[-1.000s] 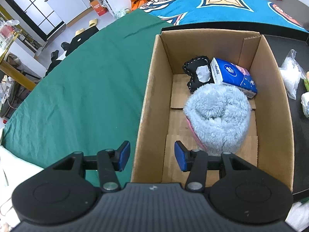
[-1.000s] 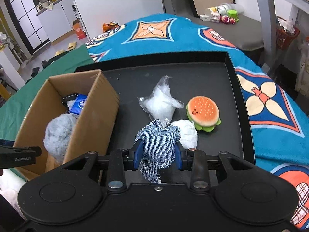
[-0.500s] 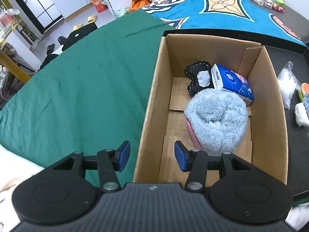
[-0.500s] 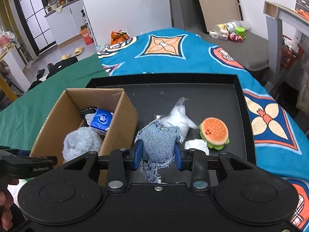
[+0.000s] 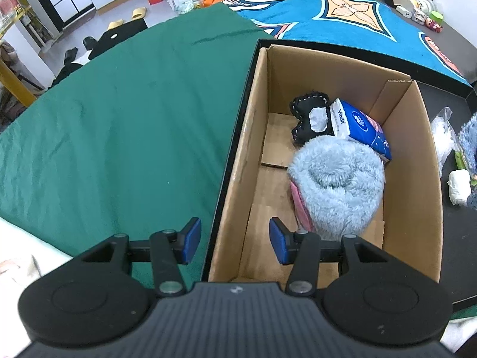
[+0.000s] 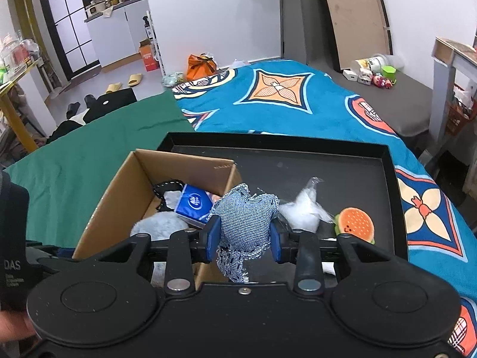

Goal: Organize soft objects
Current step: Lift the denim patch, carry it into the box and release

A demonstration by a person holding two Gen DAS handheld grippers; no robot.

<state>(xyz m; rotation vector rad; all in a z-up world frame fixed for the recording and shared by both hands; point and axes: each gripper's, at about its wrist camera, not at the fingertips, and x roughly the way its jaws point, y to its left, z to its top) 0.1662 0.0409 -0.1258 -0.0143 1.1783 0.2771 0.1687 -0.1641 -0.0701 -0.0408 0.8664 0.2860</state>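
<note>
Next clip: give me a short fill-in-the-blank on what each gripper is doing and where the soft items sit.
1. The right gripper is shut on a frayed ____ pouch.
2. The left gripper is ____, straddling the cardboard box wall.
3. The fluffy grey slipper lies inside the ____.
4. The burger plush rests on the black ____.

Missing words: denim; open; box; tray

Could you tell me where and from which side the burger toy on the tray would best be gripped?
Probably across the round bun of the burger toy, coming down from above. It lies on the black tray, with open tray floor on its far side. The plastic bag crowds the side nearer the cardboard box, so line the fingers up clear of that.
</note>
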